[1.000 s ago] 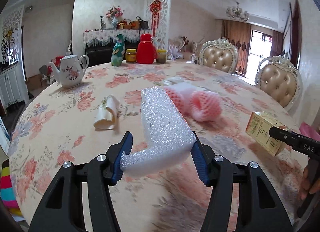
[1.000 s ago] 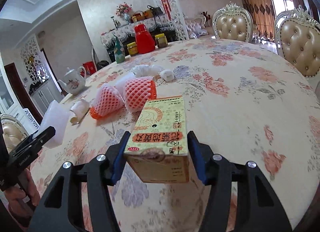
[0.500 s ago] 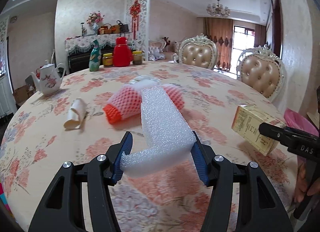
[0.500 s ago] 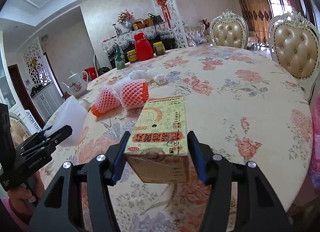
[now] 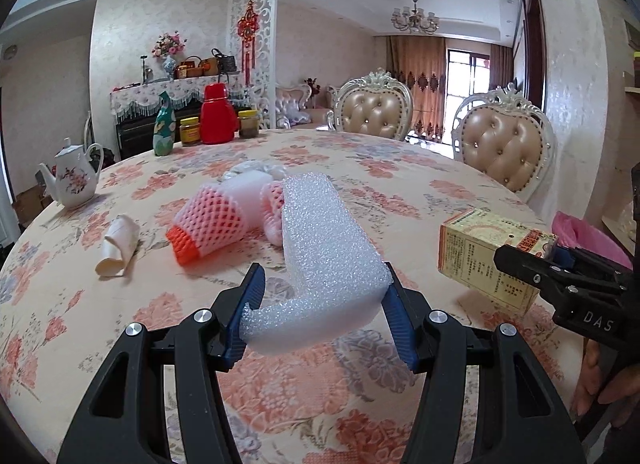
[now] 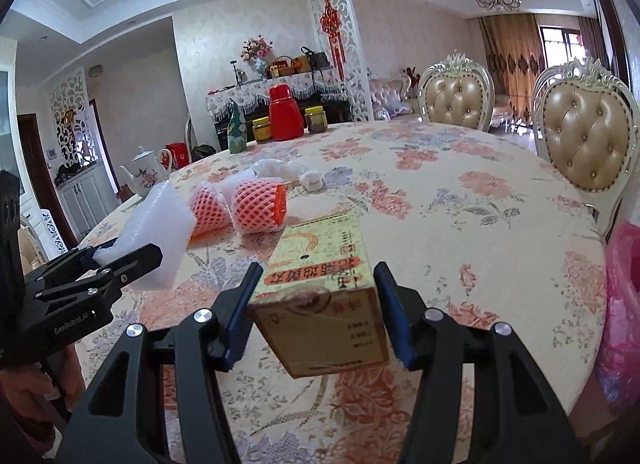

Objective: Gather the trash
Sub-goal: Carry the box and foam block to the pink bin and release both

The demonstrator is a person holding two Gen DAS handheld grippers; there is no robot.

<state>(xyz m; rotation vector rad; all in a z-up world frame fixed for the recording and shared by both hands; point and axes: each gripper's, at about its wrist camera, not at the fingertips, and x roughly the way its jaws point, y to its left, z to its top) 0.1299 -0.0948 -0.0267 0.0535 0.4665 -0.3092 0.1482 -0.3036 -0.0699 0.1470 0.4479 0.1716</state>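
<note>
My left gripper point(image 5: 320, 304) is shut on a white foam block point(image 5: 328, 248) and holds it above the floral table point(image 5: 400, 200); the block also shows in the right wrist view point(image 6: 160, 232). My right gripper point(image 6: 316, 304) is shut on a yellow cardboard box point(image 6: 320, 288), also seen in the left wrist view point(image 5: 492, 252). Pink foam fruit nets point(image 5: 208, 220) point(image 6: 256, 208) and a crumpled paper roll point(image 5: 118, 240) lie on the table. A pink trash bag point(image 6: 624, 304) hangs off the table's right edge.
A white teapot point(image 5: 74, 178), a green bottle point(image 5: 164, 130), a red flask point(image 5: 216, 114) and jars point(image 5: 190, 131) stand at the far side. White crumpled plastic point(image 6: 280, 168) lies behind the nets. Two padded chairs point(image 5: 504, 144) stand at the right.
Both grippers have swung to the right with their loads. The table's right edge and the pink bag have come into view.
</note>
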